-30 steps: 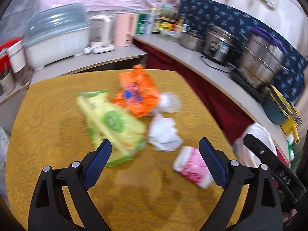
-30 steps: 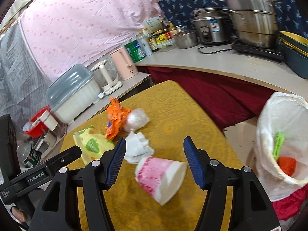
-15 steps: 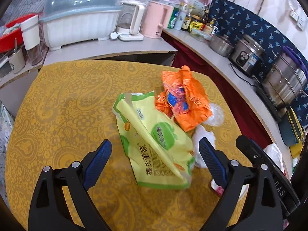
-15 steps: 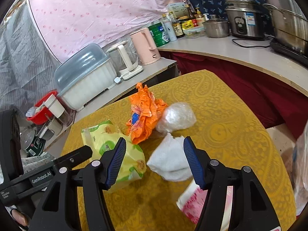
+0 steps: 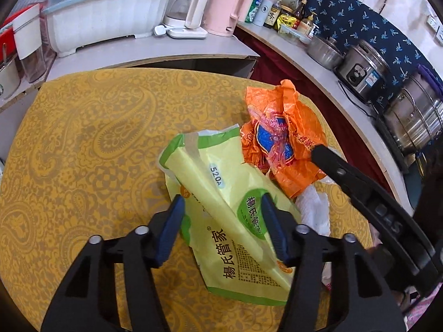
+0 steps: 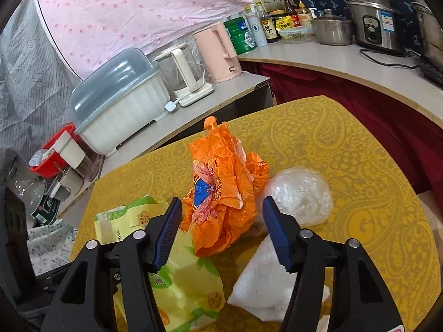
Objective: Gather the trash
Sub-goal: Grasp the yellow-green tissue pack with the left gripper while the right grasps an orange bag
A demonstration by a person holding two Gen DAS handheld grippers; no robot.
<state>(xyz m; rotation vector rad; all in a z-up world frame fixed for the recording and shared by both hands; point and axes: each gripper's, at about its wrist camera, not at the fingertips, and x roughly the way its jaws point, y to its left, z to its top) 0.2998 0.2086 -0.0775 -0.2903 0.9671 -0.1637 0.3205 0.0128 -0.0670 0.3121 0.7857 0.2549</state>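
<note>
Trash includes a yellow-green packet (image 5: 235, 221) printed "520A".

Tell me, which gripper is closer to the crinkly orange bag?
Right. The right gripper has the orange bag between its closing jaws. The left gripper is closing around the yellow-green packet beside that bag.

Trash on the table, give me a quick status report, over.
Left gripper closing around yellow-green packet. Right gripper closing around orange bag; neither pinched yet. White tissue and clear plastic wad lie alongside; nothing blocking.
</note>
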